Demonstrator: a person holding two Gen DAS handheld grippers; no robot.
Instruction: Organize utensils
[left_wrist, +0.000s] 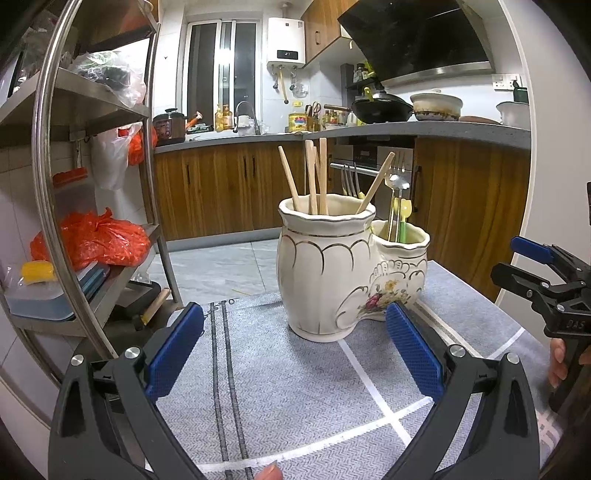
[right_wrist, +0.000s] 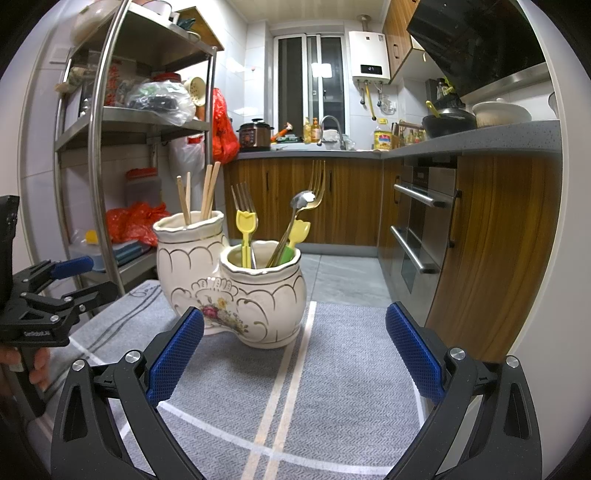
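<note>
Cream ceramic twin-pot holder (right_wrist: 236, 295) stood at twelve o'clock on the grey woven desk mat (right_wrist: 332, 369), wooden chopsticks (right_wrist: 207, 192) in its taller pot, forks and spoons (right_wrist: 280, 221) in the lower, so sorting looked finished, both the left claw (left_wrist: 295, 354) and right claw (right_wrist: 295, 354) gaping empty.

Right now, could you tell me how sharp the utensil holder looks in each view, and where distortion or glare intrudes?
Left wrist view: the ceramic holder is sharp, while the shelf post bows strongly from fisheye. Right wrist view: the holder is equally crisp, a lamp reflection glares in the window, and the counter edge curves.
</note>
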